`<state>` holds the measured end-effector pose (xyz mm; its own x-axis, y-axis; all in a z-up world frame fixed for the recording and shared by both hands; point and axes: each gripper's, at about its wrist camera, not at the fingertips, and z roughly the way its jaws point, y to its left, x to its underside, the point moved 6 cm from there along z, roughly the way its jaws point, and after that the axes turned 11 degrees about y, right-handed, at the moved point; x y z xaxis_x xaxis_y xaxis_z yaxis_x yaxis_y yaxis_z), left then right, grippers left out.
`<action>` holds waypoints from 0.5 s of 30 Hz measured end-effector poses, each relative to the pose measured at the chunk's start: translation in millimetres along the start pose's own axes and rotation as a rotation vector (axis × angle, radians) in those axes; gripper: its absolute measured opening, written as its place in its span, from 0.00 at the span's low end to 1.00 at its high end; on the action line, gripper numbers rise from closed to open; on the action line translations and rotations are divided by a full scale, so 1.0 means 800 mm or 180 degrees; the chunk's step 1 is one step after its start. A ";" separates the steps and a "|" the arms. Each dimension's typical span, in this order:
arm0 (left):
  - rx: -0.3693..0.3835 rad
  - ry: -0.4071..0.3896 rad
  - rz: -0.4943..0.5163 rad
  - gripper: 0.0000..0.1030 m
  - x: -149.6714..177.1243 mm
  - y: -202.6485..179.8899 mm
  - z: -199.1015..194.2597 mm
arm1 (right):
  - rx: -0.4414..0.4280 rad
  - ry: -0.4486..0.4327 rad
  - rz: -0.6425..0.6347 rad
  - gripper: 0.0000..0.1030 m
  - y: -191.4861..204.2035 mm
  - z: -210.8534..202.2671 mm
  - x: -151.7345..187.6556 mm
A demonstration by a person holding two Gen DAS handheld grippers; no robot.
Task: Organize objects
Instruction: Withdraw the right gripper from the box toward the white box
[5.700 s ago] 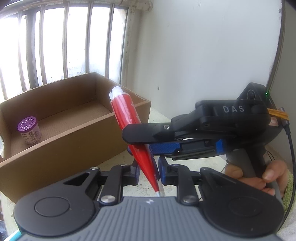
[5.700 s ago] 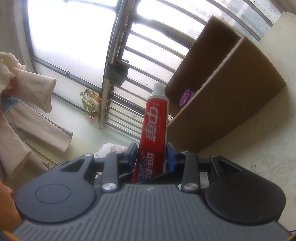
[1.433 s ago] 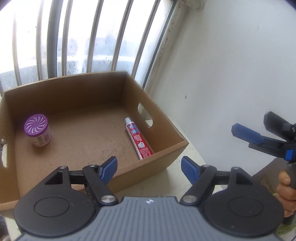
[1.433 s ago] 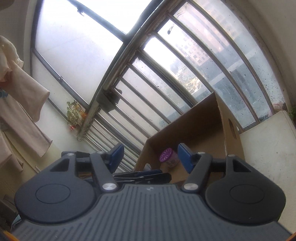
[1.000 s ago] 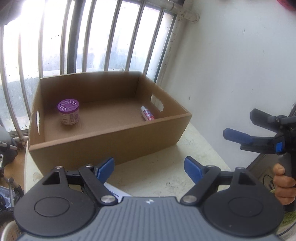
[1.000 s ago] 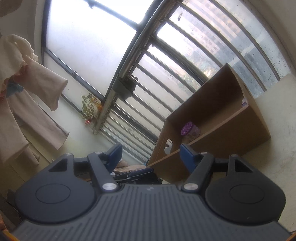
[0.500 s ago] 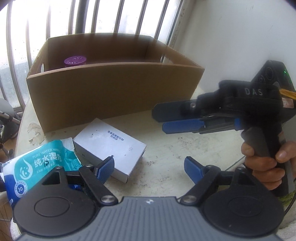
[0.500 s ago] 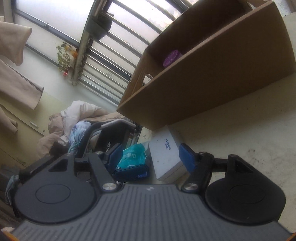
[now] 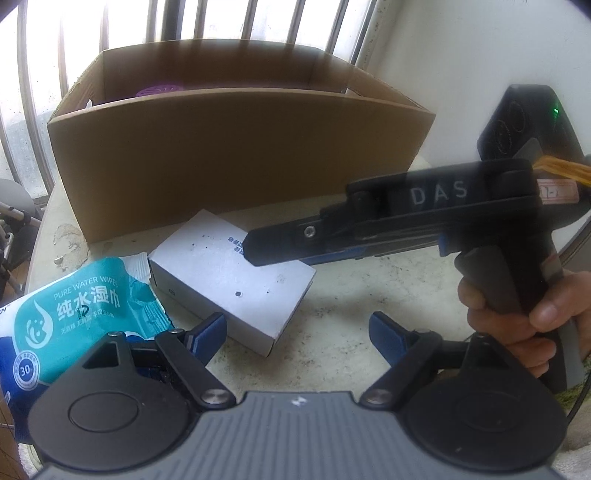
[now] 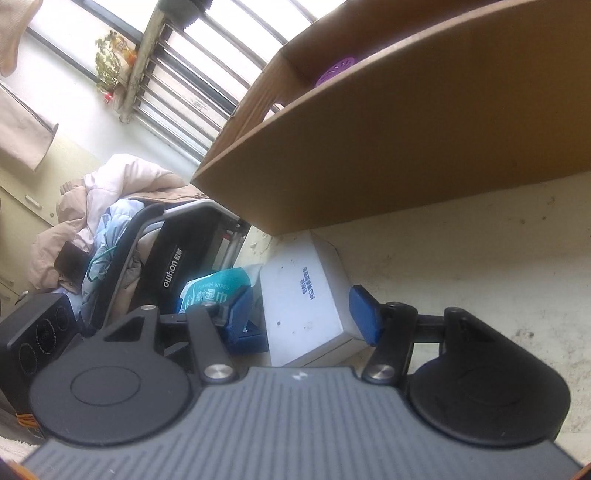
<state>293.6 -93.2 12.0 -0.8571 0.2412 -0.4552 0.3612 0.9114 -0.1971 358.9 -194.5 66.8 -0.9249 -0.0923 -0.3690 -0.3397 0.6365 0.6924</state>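
A white carton (image 9: 232,280) (image 10: 306,295) lies on the pale tabletop (image 9: 343,295) in front of the cardboard box (image 9: 240,155) (image 10: 406,147). My right gripper (image 10: 301,314) (image 9: 258,254) reaches in from the right and straddles the carton. Its jaws are closing, with a small gap still showing at the left pad (image 10: 240,314). My left gripper (image 9: 297,332) hovers open just in front of the carton with nothing between its fingers. A teal pack of wet wipes (image 9: 74,314) (image 10: 214,291) lies to the carton's left. Inside the box, a purple-lidded jar (image 9: 159,90) (image 10: 336,70) peeks over the wall.
A person's hand (image 9: 517,314) grips the right gripper's handle. Window bars (image 9: 221,22) stand behind the box and a white wall (image 9: 461,55) rises at the right. Beyond the table's left edge is a folded black frame (image 10: 166,258) heaped with clothes.
Both grippers have come down from above the box to the table. The right gripper swung in over the white carton and its jaws narrowed around it. The left stayed open.
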 end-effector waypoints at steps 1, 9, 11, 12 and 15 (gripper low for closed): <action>-0.0012 -0.0001 0.0006 0.83 0.000 -0.001 0.000 | 0.0014 0.0016 -0.0004 0.55 -0.001 0.003 0.001; 0.0013 -0.0015 0.0048 0.84 0.005 -0.006 0.000 | 0.0108 0.0082 -0.0087 0.55 -0.002 0.007 0.002; 0.0023 -0.0006 0.0069 0.85 0.007 -0.011 0.001 | 0.0131 0.0088 -0.0113 0.55 -0.002 0.005 0.003; 0.0034 0.0001 0.0080 0.85 0.008 -0.014 0.001 | 0.0139 0.0089 -0.0120 0.55 -0.004 0.003 0.003; 0.0059 0.0029 0.0147 0.85 0.011 -0.026 0.004 | 0.0155 0.0080 -0.0127 0.56 -0.008 -0.003 0.004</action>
<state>279.5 -111.4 9.3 -0.8426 0.2860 -0.4563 0.4072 0.8929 -0.1922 357.5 -200.9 62.3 -0.9149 -0.1371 -0.3796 -0.3682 0.6684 0.6462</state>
